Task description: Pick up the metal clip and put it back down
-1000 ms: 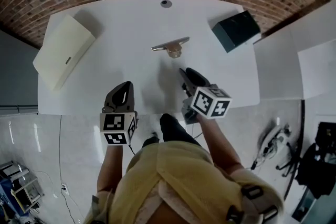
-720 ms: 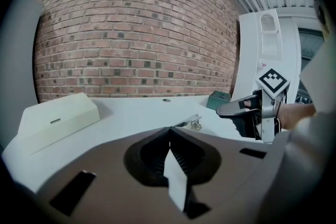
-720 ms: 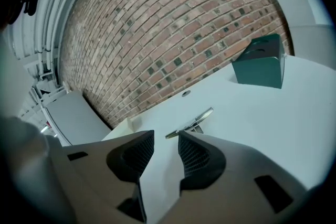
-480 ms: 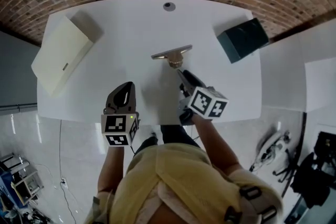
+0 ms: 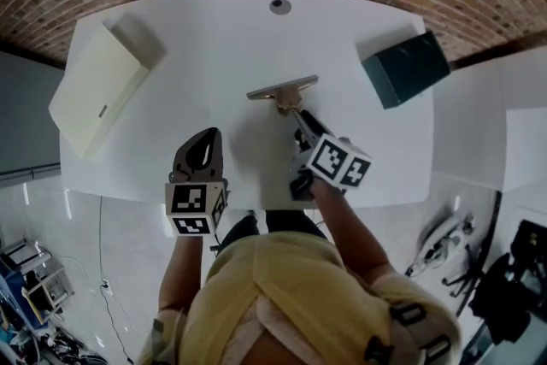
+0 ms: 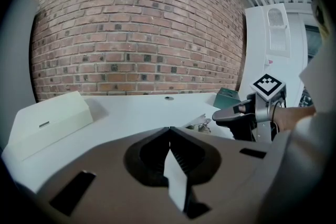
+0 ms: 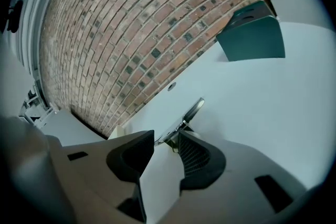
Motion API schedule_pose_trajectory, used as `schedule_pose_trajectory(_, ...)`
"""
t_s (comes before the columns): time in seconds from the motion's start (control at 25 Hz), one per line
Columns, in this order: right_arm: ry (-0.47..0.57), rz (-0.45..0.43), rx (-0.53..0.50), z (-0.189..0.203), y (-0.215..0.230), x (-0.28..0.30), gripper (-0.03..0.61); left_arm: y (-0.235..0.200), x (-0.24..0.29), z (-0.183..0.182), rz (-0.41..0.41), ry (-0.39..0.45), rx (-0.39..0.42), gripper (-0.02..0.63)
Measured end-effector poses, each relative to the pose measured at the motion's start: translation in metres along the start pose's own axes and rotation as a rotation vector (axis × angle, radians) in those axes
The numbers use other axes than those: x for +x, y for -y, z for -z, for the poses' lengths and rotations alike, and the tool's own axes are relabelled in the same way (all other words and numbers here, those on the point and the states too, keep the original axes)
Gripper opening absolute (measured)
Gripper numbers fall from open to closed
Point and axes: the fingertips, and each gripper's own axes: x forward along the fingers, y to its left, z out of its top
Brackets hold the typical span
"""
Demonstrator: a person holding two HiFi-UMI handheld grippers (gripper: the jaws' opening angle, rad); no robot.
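The metal clip [image 5: 285,89], a silver bar with a small clamp under it, lies on the white table [image 5: 214,38] near its middle. My right gripper [image 5: 300,115] is open with its tips just short of the clip's near side. In the right gripper view the clip [image 7: 185,117] sits right beyond the open jaws of the right gripper [image 7: 166,137], not between them. My left gripper [image 5: 206,138] hovers over the table's near edge, left of the clip. Its jaws meet at the tip of the left gripper [image 6: 169,128], with nothing held.
A dark green box [image 5: 406,68] stands at the table's right end, and a cream box [image 5: 94,90] lies at the left end. A round grommet hole [image 5: 279,6] sits by the far edge, under a brick wall. Equipment and cables lie on the floor.
My right gripper has moved forward and a little left across the table, closing in on the clip. The left gripper and the clip have stayed put.
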Motion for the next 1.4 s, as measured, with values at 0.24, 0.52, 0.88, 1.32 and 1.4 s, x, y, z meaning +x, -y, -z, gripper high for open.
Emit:
schedule_pose_trajectory(0.24, -0.020, 0.001, 0.066, -0.002, 0.007, 0.013, 0.123, -0.003, 0.011, -0.002, -0.006, -0.015, 0.001, 0.003)
schedule_pose_trajectory(0.52, -0.047, -0.029, 0.172, -0.002, 0.007, 0.027, 0.123, -0.007, 0.020, 0.001, -0.019, -0.036, -0.001, 0.003)
schedule_pose_trajectory(0.88, -0.052, -0.032, 0.263, -0.007, 0.010, 0.041, 0.123, -0.009, 0.031, 0.004, -0.022, -0.058, -0.014, 0.003)
schedule_pose_trajectory(1.32, -0.023, -0.036, 0.293, -0.014, 0.010, 0.044, 0.073, -0.008, 0.034, 0.008, -0.035, -0.074, -0.023, 0.003)
schedule_pose_trajectory(1.4, -0.024, -0.043, 0.311, -0.014, 0.009, 0.045, 0.066, -0.009, 0.033, 0.009, -0.037, -0.078, -0.028, 0.003)
